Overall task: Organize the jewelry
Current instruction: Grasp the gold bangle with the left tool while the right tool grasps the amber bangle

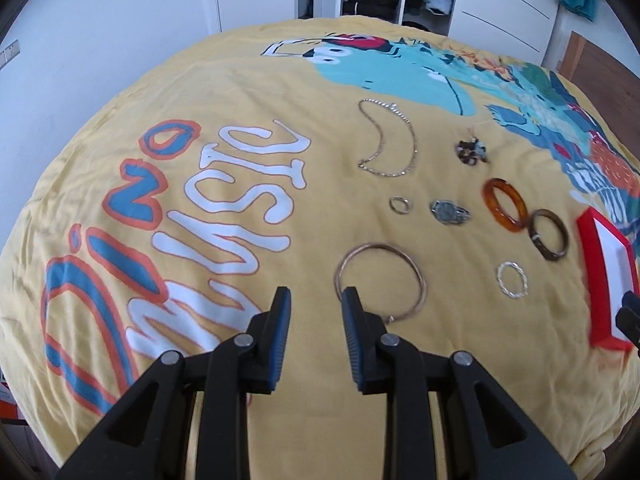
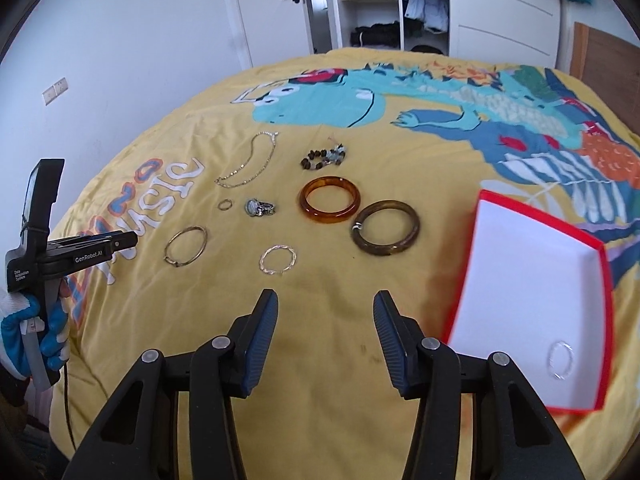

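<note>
Both grippers stand part-open and empty; the left gripper (image 1: 316, 300) hovers at the thin metal bangle (image 1: 380, 280), just ahead of its right finger; the right gripper (image 2: 326, 304) faces the twisted silver bracelet (image 2: 278, 260), the red-rimmed box (image 2: 604, 280) on its right; judging by this, a pick-up is underway, needing a descent astride a band.

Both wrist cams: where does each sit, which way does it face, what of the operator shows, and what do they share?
Left wrist: on the left gripper, angled down the yellow bedspread at the thin bangle; its own open fingers show.
Right wrist: on the right gripper, facing the same way beside the red box; its open fingers show, plus a gloved hand holding the left gripper.
Shared: amber bangle, chain necklace, wardrobe.
</note>
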Tool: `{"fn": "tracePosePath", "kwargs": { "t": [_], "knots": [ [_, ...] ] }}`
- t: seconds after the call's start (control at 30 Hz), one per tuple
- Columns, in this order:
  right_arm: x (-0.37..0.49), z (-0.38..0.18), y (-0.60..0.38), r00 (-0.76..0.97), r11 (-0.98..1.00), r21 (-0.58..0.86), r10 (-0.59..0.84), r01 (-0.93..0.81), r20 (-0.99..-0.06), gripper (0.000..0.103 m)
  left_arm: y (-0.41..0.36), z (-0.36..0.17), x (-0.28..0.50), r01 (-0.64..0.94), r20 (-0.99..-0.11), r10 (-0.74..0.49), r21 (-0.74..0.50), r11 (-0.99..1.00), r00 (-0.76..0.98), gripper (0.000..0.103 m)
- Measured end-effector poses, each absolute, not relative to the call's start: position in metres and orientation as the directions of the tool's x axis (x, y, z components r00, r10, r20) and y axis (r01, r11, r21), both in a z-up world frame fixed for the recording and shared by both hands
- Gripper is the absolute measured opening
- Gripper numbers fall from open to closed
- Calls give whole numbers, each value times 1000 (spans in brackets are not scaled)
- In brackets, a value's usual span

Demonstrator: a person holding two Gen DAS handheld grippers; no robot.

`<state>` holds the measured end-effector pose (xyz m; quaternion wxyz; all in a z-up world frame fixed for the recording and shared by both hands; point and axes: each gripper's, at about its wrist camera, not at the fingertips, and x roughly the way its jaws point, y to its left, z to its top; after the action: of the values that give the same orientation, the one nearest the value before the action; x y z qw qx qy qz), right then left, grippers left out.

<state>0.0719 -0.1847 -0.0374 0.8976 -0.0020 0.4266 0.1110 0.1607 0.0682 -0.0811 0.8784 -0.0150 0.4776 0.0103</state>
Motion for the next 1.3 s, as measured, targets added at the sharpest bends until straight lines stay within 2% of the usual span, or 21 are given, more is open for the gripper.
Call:
{"fn": "tracePosePath", "kwargs": {
  "t": [0.23,0.63,0.97,1.17,1.3],
  "knots": [
    [115,-55,-170,594,967,117,232,-226,-770,37,74,-98,178,-47,-839,-1,-32,998,545,25],
    [182,-81,-141,580,956,122,261,-267,-772,31,74,-130,201,5,-857,-79,-89,996,509,25],
    [229,-111,-130,552,952,111,257,-284,-793,29,63,-145,226,79,-867,-78,-45,996,492,23],
    [243,-124,-126,532,947,113,265,-301,-804,24,55,-148,241,85,-845,-45,1,996,533,15],
    [250,-128,-119,521,939,102,270,-329,-810,15,56,-148,242,78,-833,-40,4,997,551,10]
  ]
}}
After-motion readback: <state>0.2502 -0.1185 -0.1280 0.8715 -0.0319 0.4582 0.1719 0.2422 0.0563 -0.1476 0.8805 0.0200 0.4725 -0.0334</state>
